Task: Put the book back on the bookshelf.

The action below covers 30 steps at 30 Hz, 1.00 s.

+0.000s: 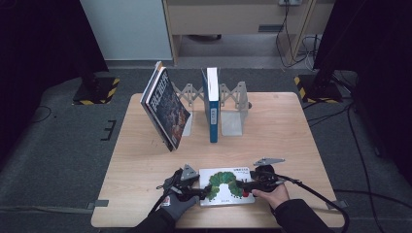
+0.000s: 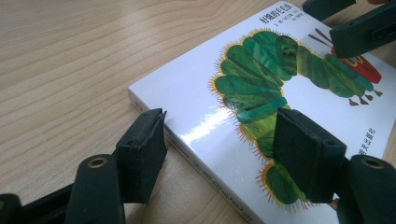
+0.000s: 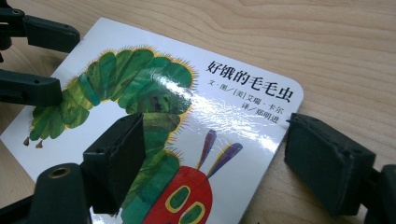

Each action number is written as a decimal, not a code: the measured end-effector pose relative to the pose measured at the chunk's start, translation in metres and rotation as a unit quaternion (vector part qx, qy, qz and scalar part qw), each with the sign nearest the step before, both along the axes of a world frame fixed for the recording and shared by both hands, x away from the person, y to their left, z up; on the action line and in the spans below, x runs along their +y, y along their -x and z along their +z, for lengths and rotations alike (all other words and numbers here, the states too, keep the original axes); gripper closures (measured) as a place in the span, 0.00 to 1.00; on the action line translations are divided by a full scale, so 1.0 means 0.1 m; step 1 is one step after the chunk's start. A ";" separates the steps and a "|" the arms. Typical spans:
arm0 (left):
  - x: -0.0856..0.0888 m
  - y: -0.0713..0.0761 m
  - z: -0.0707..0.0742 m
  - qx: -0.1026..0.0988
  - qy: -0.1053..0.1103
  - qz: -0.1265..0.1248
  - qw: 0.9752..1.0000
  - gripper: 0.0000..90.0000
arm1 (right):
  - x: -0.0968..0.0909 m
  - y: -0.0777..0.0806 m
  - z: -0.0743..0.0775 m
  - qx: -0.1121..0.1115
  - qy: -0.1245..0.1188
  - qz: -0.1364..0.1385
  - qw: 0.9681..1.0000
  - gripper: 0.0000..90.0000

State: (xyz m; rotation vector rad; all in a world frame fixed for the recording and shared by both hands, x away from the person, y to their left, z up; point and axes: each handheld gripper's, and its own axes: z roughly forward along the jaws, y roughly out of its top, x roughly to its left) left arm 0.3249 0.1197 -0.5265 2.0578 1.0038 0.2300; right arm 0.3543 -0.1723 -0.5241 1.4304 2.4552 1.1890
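A white picture book with a green caterpillar on its cover [image 1: 226, 187] lies flat near the table's front edge. My left gripper [image 1: 201, 192] is at its left side. In the left gripper view the gripper [image 2: 219, 140] stands open across the book [image 2: 196, 107]: one jaw is beside the edge over the table, the other over the cover. My right gripper [image 1: 245, 185] is at the book's right side. In the right gripper view it [image 3: 219, 149] is open too, one jaw above the cover [image 3: 154, 88], the other past the book's edge over bare wood.
At the back of the table [image 1: 282, 131] a blue and white book [image 1: 212, 104] stands upright between metal bookends [image 1: 233, 114]. Left of it, a few books [image 1: 165, 109] lean to one side. The front edge of the table lies just behind my hands.
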 end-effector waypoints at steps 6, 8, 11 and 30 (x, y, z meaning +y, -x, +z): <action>-0.01 0.02 0.00 0.001 0.001 0.000 1.000 0.36 | 0.00 0.00 0.00 0.005 -0.005 -0.001 1.000 0.22; -0.01 0.02 0.00 0.000 0.000 0.000 1.000 0.36 | -0.01 -0.01 0.01 0.007 -0.008 -0.002 1.000 0.22; -0.01 0.02 0.00 0.002 0.003 0.000 1.000 0.35 | -0.04 -0.01 0.03 0.006 -0.021 -0.006 1.000 0.25; 0.03 0.00 0.01 0.012 0.031 0.008 0.999 0.34 | -0.16 -0.03 0.20 -0.031 -0.118 -0.017 0.992 0.31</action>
